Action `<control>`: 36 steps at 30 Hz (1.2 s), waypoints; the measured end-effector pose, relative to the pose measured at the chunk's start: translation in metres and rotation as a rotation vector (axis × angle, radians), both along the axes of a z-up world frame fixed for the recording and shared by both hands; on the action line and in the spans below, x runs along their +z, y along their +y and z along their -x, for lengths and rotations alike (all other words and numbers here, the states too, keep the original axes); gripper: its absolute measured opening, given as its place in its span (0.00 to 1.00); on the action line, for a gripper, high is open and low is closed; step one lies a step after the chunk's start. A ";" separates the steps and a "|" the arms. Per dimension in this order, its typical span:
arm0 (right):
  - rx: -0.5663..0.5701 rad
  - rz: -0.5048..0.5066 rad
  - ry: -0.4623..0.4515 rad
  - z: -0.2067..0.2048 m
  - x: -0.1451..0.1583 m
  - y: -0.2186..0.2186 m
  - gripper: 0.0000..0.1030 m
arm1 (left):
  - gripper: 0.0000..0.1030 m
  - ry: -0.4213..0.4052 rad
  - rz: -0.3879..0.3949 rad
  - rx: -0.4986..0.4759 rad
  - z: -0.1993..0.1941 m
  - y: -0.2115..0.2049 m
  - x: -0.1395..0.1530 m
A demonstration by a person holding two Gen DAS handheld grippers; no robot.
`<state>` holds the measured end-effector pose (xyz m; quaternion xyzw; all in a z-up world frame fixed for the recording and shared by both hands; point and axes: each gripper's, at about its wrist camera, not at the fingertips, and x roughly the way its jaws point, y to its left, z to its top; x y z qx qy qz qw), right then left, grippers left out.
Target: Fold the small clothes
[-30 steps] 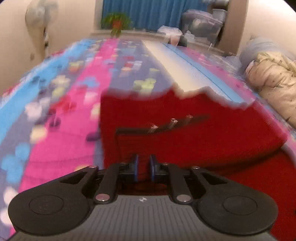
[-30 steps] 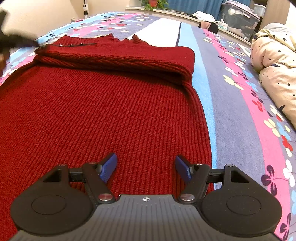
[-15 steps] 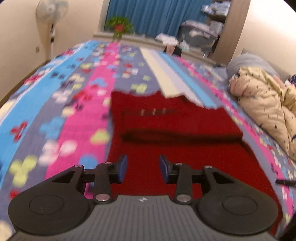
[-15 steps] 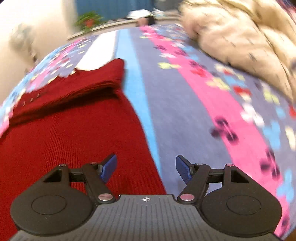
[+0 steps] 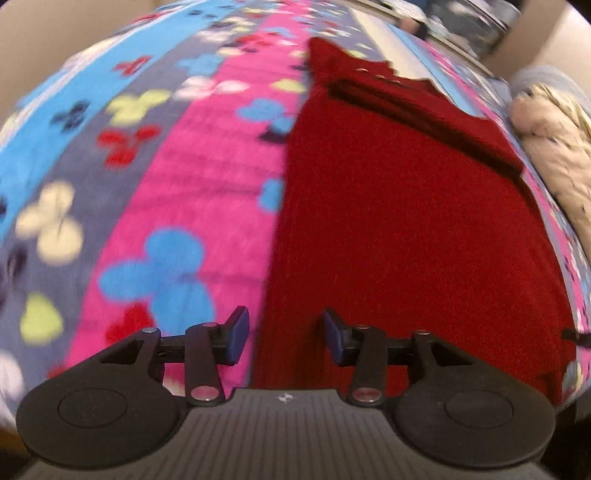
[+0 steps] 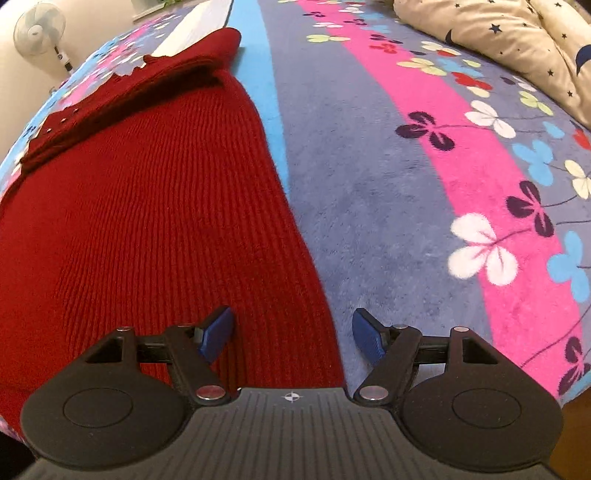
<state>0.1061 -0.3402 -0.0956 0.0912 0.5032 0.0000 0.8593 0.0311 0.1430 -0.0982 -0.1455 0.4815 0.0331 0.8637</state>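
A dark red knit sweater (image 5: 406,206) lies flat on the flowered bedspread (image 5: 166,166), its top part folded down in a band at the far end. My left gripper (image 5: 283,338) is open and empty, low over the sweater's near left edge, which runs between its fingers. The sweater fills the left half of the right wrist view (image 6: 147,206). My right gripper (image 6: 293,334) is open and empty over the sweater's near right edge. Both hem corners are hidden under the gripper bodies.
A beige star-print duvet (image 6: 517,44) is bunched along the right side of the bed and also shows in the left wrist view (image 5: 554,147). A standing fan (image 6: 40,33) is by the wall at the far left. The bed's edge drops off at near right (image 6: 576,402).
The left gripper opened, let go of the folded top part and drew back to the near left edge. The right gripper swung right and down to the near right edge, staying open.
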 end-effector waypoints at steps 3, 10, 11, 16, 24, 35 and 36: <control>-0.024 -0.015 0.004 0.003 -0.001 -0.002 0.71 | 0.48 -0.052 0.021 0.063 0.021 -0.002 -0.006; -0.025 -0.044 -0.018 0.012 -0.003 -0.002 0.38 | 0.27 -0.040 0.039 0.093 0.031 -0.013 -0.003; -0.011 -0.055 -0.027 0.013 -0.001 0.000 0.21 | 0.15 -0.046 0.038 0.092 0.032 -0.014 -0.002; -0.072 -0.105 -0.129 0.024 0.022 -0.009 0.09 | 0.12 -0.186 0.097 0.107 0.045 -0.009 0.021; -0.095 -0.165 -0.062 0.024 0.015 -0.018 0.15 | 0.19 -0.047 0.127 0.116 0.036 -0.010 0.002; -0.050 -0.075 -0.013 0.017 0.002 -0.001 0.15 | 0.19 -0.032 0.060 0.066 0.028 -0.018 -0.004; -0.045 -0.069 -0.022 0.017 0.004 0.001 0.14 | 0.17 -0.038 0.057 0.061 0.029 -0.019 -0.004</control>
